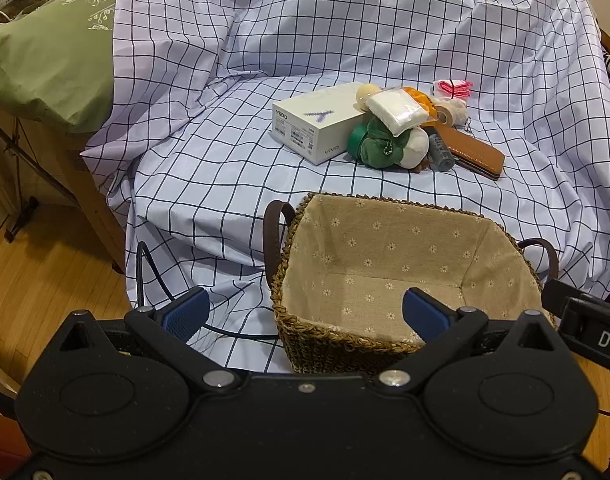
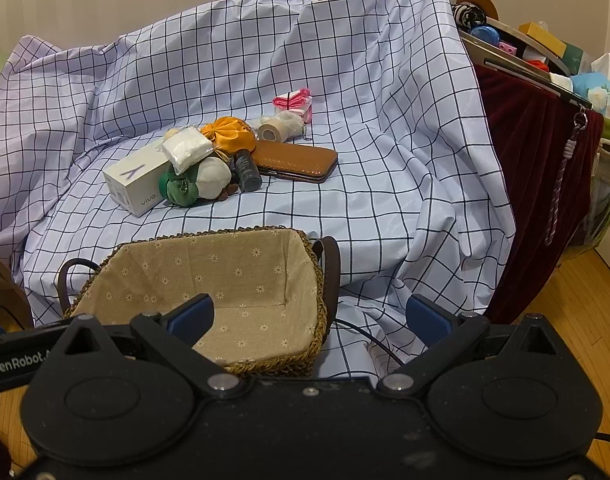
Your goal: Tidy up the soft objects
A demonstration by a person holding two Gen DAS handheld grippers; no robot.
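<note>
While the left claw (image 1: 305,312) hangs low at six o'clock in the left wrist view, its blue pads (image 1: 185,312) stand spread wide with nothing between them. Just ahead sits a woven basket (image 1: 301,332) with a floral cloth lining, nothing inside it, resting on a table draped in a checked sheet (image 1: 225,184). Toward one o'clock, well apart from the basket, lies a heap: a white phone box (image 1: 317,120), a green and white plush toy (image 1: 389,144) leaning on it, a clear packet of white cloth (image 1: 397,110) on top, an orange pouch (image 1: 419,98) behind, a brown case (image 1: 475,154) and a pink and white bundle (image 1: 453,88) farther back.

From the right wrist view, the right claw (image 2: 309,316) is likewise spread and carries nothing. The basket (image 2: 317,320) lies at about ten o'clock, its near rim just beside the left pad (image 2: 193,316). At eleven o'clock the heap shows again: phone box (image 2: 133,188), plush toy (image 2: 197,182), packet (image 2: 187,148), orange pouch (image 2: 229,136), brown case (image 2: 297,160), a roll of tape (image 2: 270,131) and the pink bundle (image 2: 295,102). A dark red cloth (image 2: 537,176) hangs at two o'clock.
</note>
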